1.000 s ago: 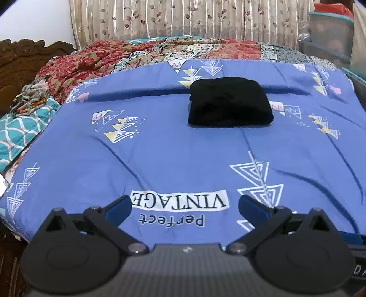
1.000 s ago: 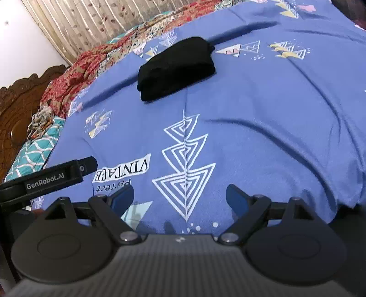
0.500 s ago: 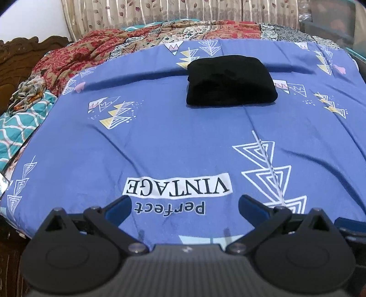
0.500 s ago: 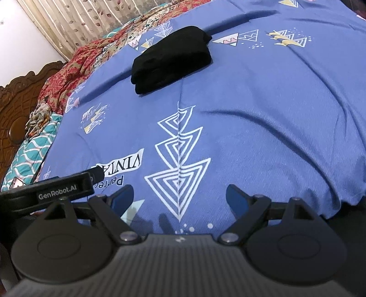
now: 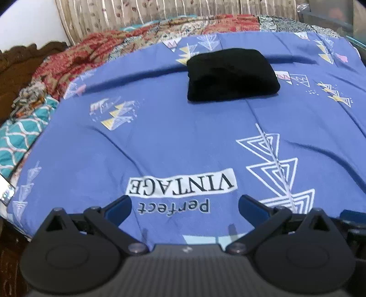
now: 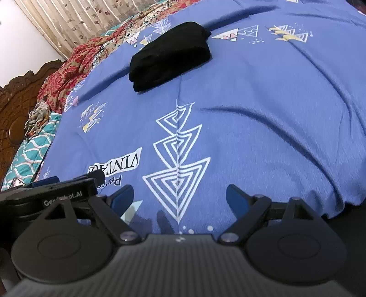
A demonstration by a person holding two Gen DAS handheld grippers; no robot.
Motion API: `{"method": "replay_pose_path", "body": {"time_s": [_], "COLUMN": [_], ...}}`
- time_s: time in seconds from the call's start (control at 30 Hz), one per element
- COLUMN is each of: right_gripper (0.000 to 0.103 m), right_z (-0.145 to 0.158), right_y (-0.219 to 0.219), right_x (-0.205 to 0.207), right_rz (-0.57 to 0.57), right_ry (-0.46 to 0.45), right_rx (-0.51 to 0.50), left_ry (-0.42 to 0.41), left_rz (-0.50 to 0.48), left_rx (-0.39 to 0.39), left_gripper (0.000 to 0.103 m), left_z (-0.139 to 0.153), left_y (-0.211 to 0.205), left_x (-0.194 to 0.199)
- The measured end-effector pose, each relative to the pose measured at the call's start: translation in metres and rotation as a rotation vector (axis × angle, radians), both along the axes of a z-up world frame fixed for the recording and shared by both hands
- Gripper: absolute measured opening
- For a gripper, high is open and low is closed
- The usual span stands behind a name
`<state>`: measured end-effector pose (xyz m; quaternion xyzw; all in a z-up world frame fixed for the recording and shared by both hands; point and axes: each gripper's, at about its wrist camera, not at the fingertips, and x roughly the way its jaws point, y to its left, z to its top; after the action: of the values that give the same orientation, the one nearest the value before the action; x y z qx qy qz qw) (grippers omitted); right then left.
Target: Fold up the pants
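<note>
The black pants (image 5: pixel 231 74) lie folded into a compact thick rectangle on the blue printed bedsheet (image 5: pixel 183 141), far ahead of both grippers. In the right wrist view the same folded pants (image 6: pixel 170 57) sit up and left of centre. My left gripper (image 5: pixel 184 206) hovers open over the near edge of the bed, above the "Perfect VINTAGE" print, with nothing between its blue-padded fingers. My right gripper (image 6: pixel 179 198) is open too, empty, over the white triangle print. The left gripper's body (image 6: pixel 52 196) shows at the right view's lower left.
A red patterned quilt (image 5: pixel 96 52) and a teal wavy blanket (image 5: pixel 20 139) lie along the bed's left side. A carved wooden headboard (image 6: pixel 16 107) stands at the left. Curtains (image 5: pixel 141 11) hang behind the bed. Plastic storage bins (image 5: pixel 329 16) sit at the far right.
Both grippers have drifted slightly back and down toward the bed's near edge; the folded pants appear higher in both views. The pants themselves have not moved. Both grippers stayed open.
</note>
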<state>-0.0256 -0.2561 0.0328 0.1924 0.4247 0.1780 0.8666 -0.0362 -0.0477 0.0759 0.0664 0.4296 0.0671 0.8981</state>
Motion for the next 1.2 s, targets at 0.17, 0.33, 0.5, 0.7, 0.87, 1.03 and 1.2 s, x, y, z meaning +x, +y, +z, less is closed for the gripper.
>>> {"method": "replay_pose_path", "body": {"time_s": [0.17, 0.33, 0.5, 0.7, 0.87, 1.03, 1.2], "right_gripper": [0.090, 0.090, 0.093, 0.093, 0.096, 0.096, 0.097], "right_z": [0.004, 0.010, 0.010, 0.002, 0.005, 0.008, 0.011], "right_y": [0.002, 0.006, 0.012, 0.019, 0.023, 0.022, 0.024], "right_x": [-0.001, -0.003, -0.005, -0.001, -0.009, -0.012, -0.016], "right_rz": [-0.012, -0.022, -0.027, -0.030, -0.048, -0.062, -0.057], "right_ry": [-0.028, -0.069, -0.074, -0.016, -0.040, -0.065, -0.094], "right_rx": [-0.028, -0.066, -0.096, -0.131, -0.147, -0.139, -0.128], "left_ry": [0.020, 0.034, 0.093, 0.168, 0.209, 0.224, 0.221], "left_rz": [-0.010, -0.006, 0.034, 0.070, 0.072, 0.071, 0.067], "left_rx": [-0.068, -0.161, -0.186, -0.201, -0.203, -0.225, -0.234], "left_gripper": [0.103, 0.103, 0.103, 0.103, 0.103, 0.103, 0.103], "left_z": [-0.002, -0.005, -0.020, -0.040, -0.053, -0.058, -0.059], "left_y": [0.004, 0.010, 0.016, 0.025, 0.029, 0.033, 0.036], "left_x": [-0.001, -0.003, 0.001, 0.001, 0.003, 0.005, 0.005]}}
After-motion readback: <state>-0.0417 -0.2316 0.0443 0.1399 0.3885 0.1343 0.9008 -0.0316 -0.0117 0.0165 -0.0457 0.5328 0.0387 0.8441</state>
